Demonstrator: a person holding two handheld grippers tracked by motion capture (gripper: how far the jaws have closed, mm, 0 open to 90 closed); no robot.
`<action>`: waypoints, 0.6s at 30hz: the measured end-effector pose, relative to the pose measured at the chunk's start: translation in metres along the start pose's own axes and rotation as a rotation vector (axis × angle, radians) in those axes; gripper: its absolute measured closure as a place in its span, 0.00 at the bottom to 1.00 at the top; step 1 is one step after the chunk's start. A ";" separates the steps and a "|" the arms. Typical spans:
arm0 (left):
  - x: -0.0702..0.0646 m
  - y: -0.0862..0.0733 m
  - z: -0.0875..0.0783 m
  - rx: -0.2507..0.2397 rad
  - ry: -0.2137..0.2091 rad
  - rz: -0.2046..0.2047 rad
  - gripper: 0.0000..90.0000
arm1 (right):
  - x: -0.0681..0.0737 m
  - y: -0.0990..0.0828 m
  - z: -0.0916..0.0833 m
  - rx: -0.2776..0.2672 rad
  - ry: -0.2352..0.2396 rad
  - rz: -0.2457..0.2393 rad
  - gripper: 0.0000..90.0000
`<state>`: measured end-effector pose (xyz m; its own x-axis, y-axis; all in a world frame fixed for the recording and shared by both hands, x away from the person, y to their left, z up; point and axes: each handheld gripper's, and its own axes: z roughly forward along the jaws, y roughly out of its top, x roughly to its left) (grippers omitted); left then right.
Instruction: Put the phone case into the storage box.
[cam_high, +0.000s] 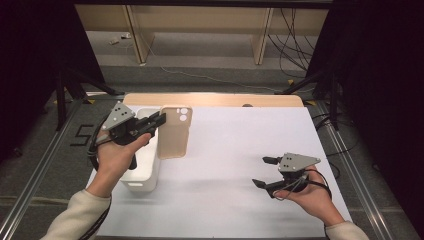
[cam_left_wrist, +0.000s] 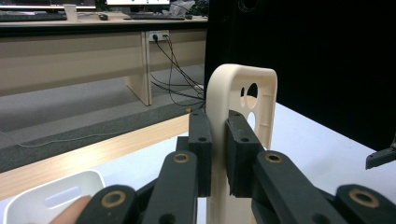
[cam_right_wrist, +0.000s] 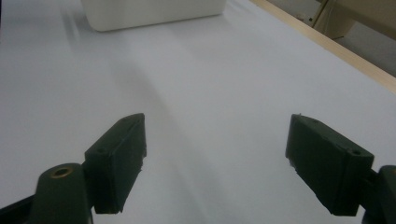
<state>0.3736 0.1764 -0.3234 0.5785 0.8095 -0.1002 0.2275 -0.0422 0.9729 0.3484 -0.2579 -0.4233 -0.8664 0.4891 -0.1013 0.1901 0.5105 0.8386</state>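
One bench (cam_high: 240, 165) under a white sheet, carrying one white rectangular plastic bin (cam_high: 142, 172) near its left edge. One cream soft-plastic phone case (cam_high: 174, 131) with round camera holes, held upright just right of that bin and clear of the sheet. Two tongs, one per hand.

Left tongs (cam_high: 159, 120) clamped on the case's side wall, above the bin's far right corner; seen along the jaws in the left gripper view, pads pressing either face of the thin cream wall (cam_left_wrist: 219, 140). Right tongs (cam_high: 265, 172) well to the right of the bin, jaws spread wide with nothing between them, hovering low over bare sheet (cam_right_wrist: 210, 116).

Likely trouble: a slip. Grip taken on one narrow edge of a flexible shell, so any swing or twist could bend the wall, pivot the case in the pads, or drop it outside the bin. Also possible: lower end catching the bin's rim if moved across too low, tipping or shoving the light bin.

Count: one bench, one bin, one case, two tongs.
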 end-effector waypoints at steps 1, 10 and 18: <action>0.000 0.000 0.000 -0.001 0.000 -0.001 0.91 | 0.000 0.000 0.000 0.000 0.000 0.001 0.24; 0.005 0.003 -0.003 -0.004 0.012 0.001 0.91 | 0.000 0.000 0.000 -0.003 -0.003 0.001 0.24; 0.010 0.004 -0.006 -0.006 0.025 0.000 0.91 | -0.001 0.000 0.000 -0.004 -0.005 0.001 0.24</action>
<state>0.3750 0.1878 -0.3193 0.5588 0.8238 -0.0952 0.2228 -0.0385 0.9741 0.3488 -0.2582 -0.4231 -0.8638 0.4932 -0.1030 0.1892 0.5069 0.8410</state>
